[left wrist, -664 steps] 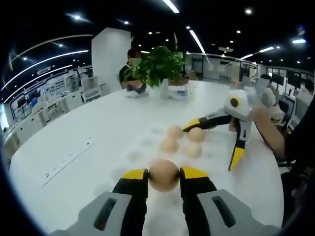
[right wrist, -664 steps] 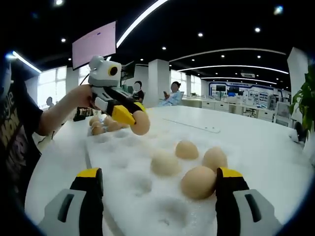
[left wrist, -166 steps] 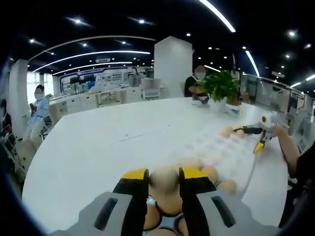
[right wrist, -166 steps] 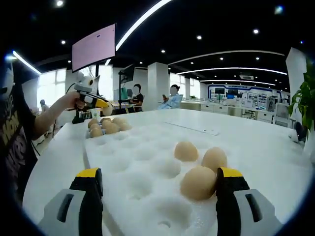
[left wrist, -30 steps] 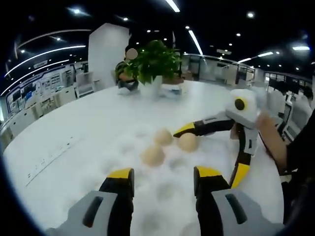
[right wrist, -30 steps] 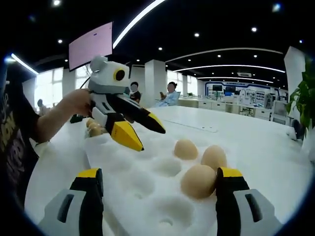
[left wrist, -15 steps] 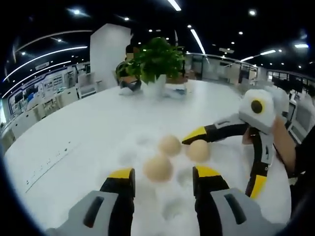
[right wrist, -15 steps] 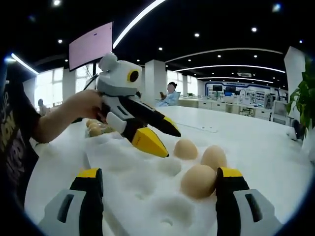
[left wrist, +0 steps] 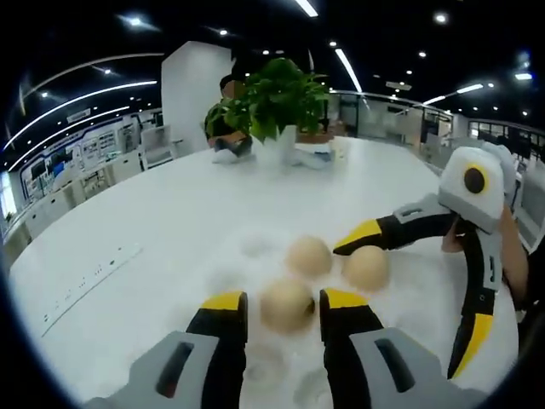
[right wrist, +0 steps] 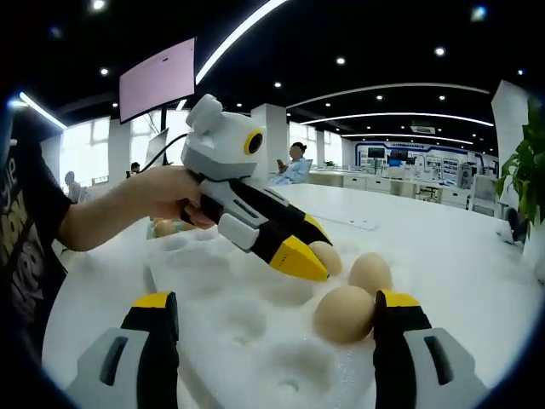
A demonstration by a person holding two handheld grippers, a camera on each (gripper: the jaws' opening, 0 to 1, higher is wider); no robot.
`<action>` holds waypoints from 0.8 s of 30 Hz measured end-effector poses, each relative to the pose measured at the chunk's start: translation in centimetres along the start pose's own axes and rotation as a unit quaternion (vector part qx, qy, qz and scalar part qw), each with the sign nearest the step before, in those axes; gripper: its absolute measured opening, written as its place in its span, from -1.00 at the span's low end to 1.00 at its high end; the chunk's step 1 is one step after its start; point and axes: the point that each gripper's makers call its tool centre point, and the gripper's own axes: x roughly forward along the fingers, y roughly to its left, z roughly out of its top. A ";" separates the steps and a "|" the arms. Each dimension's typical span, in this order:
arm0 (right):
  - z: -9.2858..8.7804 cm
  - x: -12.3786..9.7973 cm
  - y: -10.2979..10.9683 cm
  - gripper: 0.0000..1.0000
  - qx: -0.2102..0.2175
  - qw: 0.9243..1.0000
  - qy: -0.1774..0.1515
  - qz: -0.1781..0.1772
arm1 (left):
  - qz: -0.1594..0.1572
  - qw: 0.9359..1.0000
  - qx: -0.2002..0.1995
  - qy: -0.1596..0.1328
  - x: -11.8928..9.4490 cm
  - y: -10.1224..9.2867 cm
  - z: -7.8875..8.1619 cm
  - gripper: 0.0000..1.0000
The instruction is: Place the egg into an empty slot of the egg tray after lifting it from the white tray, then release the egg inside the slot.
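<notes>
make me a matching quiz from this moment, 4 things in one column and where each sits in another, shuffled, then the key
Things:
1. left tongs
2. right tongs
3. plant
4. egg tray

Places or states:
A. far side of the table
B. white, under three eggs in its slots
C. open, an egg beside one jaw
D. jaws either side of an egg

Pairs: 1-D, 2-C, 3-A, 4-B

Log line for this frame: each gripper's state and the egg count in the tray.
left gripper: closing around egg | right gripper: open, idle | egg tray: three eggs seated
</notes>
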 end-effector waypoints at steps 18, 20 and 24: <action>0.1 0.1 -0.2 0.99 0.000 1.000 -0.003 0.003 | -0.008 0.999 -0.033 -0.015 -0.3 0.7 0.4 -0.50; 0.1 0.1 -0.2 0.99 0.000 1.000 -0.004 0.004 | -0.010 0.999 -0.042 -0.017 -0.4 0.7 0.4 -0.50; 0.1 0.0 -0.3 0.99 0.000 1.000 -0.004 0.004 | -0.013 0.998 -0.059 -0.026 -0.7 0.7 0.8 -0.50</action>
